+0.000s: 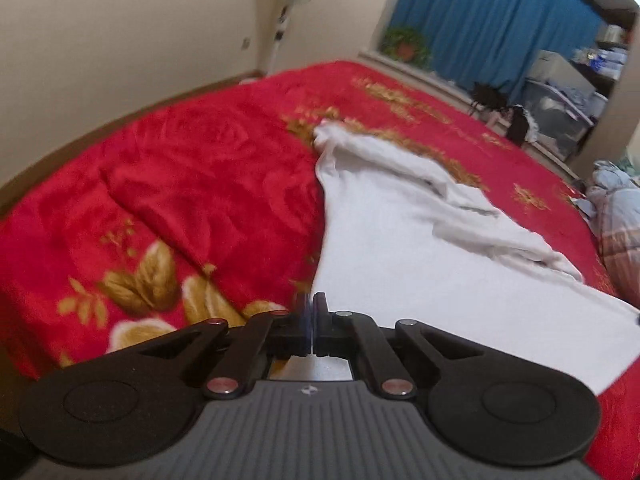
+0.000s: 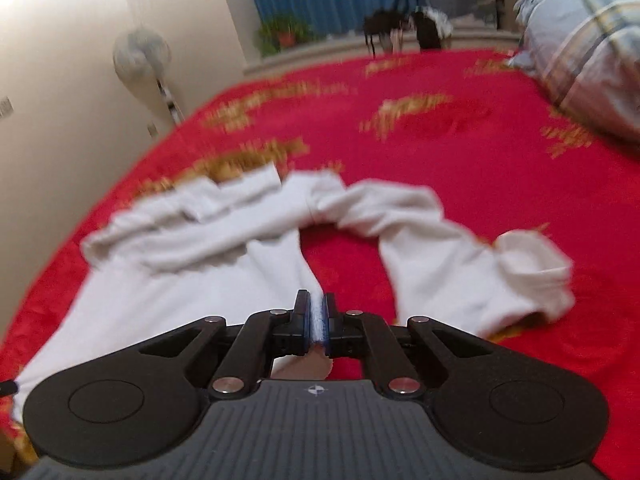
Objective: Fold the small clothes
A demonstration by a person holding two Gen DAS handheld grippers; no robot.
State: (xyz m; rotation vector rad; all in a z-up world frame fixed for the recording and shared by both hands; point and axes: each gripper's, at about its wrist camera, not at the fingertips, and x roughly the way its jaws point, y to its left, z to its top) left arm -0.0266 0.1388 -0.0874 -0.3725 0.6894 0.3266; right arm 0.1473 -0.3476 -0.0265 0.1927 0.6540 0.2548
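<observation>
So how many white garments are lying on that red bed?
1: a white garment spread across the red blanket, its near edges pinched by the left gripper and right gripper. Others may lie outside view.

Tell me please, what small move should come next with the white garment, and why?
Probably carry the right gripper forward over the body. Its jaws are shut on an edge of the white garment, which lies crumpled on the red blanket with sleeves spread. The left gripper looks shut at the garment's edge; whether it pinches cloth is unclear.
</observation>
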